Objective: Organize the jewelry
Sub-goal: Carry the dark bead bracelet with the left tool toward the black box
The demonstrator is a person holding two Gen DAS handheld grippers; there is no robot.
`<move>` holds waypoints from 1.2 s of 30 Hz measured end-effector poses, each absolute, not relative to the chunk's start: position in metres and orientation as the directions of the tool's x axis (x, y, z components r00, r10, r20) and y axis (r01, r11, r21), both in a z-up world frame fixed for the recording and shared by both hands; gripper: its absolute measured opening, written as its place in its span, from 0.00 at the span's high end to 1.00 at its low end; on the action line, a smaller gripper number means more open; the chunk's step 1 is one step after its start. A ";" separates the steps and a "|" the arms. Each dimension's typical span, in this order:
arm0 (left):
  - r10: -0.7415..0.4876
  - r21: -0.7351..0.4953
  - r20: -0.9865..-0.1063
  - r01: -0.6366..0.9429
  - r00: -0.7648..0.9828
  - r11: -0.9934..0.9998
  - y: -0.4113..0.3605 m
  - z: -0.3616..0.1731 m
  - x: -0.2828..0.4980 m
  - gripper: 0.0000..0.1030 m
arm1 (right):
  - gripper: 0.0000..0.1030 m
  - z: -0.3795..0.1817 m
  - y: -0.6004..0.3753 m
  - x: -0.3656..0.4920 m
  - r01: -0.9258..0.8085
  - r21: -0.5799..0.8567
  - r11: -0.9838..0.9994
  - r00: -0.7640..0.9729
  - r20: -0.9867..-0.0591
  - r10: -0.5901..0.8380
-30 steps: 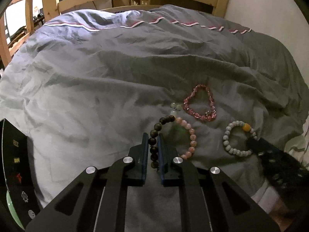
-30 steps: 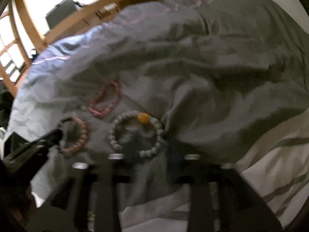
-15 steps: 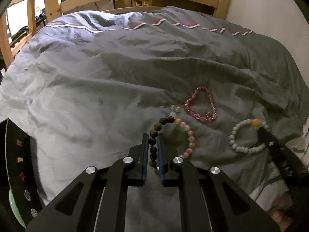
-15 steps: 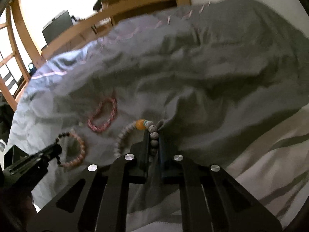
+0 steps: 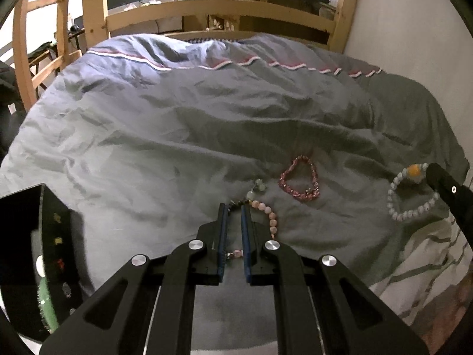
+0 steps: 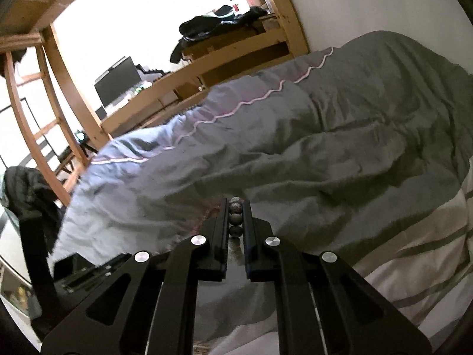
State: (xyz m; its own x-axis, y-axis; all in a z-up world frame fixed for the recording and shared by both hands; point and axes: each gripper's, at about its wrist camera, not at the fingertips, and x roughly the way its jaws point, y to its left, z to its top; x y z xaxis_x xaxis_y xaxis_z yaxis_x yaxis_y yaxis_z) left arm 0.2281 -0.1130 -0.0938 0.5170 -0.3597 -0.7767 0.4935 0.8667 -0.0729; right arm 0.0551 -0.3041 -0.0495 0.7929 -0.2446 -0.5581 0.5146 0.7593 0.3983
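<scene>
Left wrist: left gripper (image 5: pixel 234 207) jaws slightly apart, straddling the pink bead bracelet (image 5: pixel 270 222) on the grey duvet (image 5: pixel 177 136); contact unclear. Red bracelet (image 5: pixel 300 179) lies just beyond.

Right wrist: right gripper (image 6: pixel 236 207) jaws clamped on the white bead bracelet (image 6: pixel 236 216), lifted. Light, floppy, probably elastic; pinch the strand across beads. Wooden bed frame (image 6: pixel 236 47) behind.

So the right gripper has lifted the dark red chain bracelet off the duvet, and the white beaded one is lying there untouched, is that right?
Not quite: it's swapped. The right gripper has its jaws shut on the white bracelet, which the left wrist view shows raised. The red bracelet lies untouched on the duvet.
</scene>
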 end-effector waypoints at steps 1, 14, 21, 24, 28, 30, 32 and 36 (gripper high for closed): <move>-0.364 -0.077 -0.774 0.494 0.518 0.866 -0.111 -0.091 0.226 0.91 | 0.91 -0.046 -0.302 0.054 0.512 0.399 0.761 0.795 -0.555 -0.244; -0.259 0.056 -0.810 0.509 0.526 0.859 -0.142 -0.143 0.236 0.15 | 0.91 -0.049 -0.288 0.044 0.485 0.390 0.782 0.789 -0.580 -0.200; -0.255 0.034 -0.855 0.540 0.451 0.841 -0.146 -0.159 0.243 0.93 | 0.91 -0.057 -0.289 0.046 0.488 0.412 0.769 0.785 -0.592 -0.182; -0.280 0.004 -0.847 0.532 0.452 0.847 -0.138 -0.149 0.240 0.93 | 0.91 -0.055 -0.284 0.046 0.475 0.414 0.777 0.790 -0.589 -0.169; -0.313 -0.029 -0.835 0.532 0.452 0.846 -0.127 -0.134 0.230 0.93 | 0.91 -0.047 -0.277 0.043 0.454 0.418 0.787 0.801 -0.577 -0.156; -0.325 -0.033 -0.824 0.532 0.465 0.846 -0.123 -0.122 0.223 0.93 | 0.91 -0.041 -0.275 0.041 0.447 0.419 0.790 0.808 -0.567 -0.156; -0.343 -0.050 -0.814 0.533 0.468 0.845 -0.117 -0.112 0.217 0.93 | 0.91 -0.035 -0.275 0.038 0.443 0.422 0.791 0.813 -0.560 -0.158; -0.356 -0.062 -0.797 0.520 0.488 0.852 -0.101 -0.089 0.205 0.93 | 0.91 -0.027 -0.276 0.032 0.440 0.431 0.788 0.819 -0.552 -0.155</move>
State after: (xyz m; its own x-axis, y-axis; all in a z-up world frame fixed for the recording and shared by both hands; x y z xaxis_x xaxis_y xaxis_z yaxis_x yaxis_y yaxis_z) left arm 0.2048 -0.1011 -0.0895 0.4884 -0.3560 -0.7967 0.5199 0.8520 -0.0620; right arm 0.0321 -0.2761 -0.0268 0.8192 -0.1551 -0.5521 0.4395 0.7883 0.4307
